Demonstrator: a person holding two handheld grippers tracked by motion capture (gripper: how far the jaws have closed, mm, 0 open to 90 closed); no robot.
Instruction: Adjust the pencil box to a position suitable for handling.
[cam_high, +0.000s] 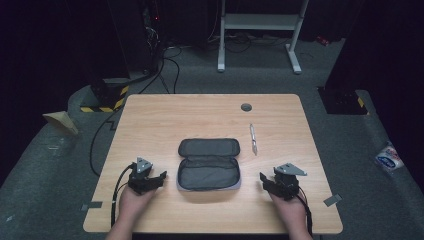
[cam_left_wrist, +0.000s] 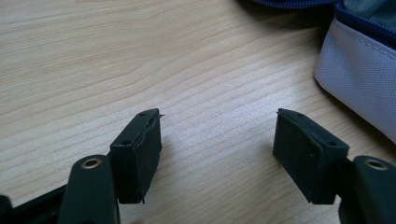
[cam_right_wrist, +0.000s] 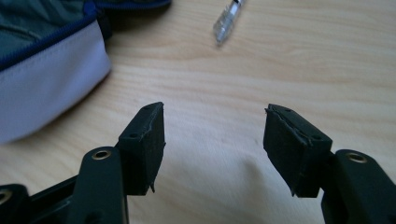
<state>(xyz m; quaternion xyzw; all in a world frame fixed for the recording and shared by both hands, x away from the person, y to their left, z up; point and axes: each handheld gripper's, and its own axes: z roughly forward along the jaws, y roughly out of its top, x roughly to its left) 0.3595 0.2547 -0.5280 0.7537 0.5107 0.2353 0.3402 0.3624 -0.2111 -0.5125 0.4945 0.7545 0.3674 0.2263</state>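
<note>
Ok, my view from above: pencil case (cam_high: 209, 164) lying unzipped, flat open at center of wooden table (cam_high: 150, 120). Pen (cam_high: 253, 138) at 2 o'clock from case, just apart from it. Left gripper (cam_high: 159, 178) at case's 8 o'clock, jaws spread wide, nothing between. Right gripper (cam_high: 265, 181) at 4 o'clock, same deal, gaping over bare wood. I see case's pale side in both gripper views.

Light from above falls brightly on the wooden table (cam_high: 210, 120) while the surrounding room sinks into near-black, the high view looks soft and slightly grainy, and in both gripper views the near black jaws are blurred and cast faint shadows on the wood.
</note>
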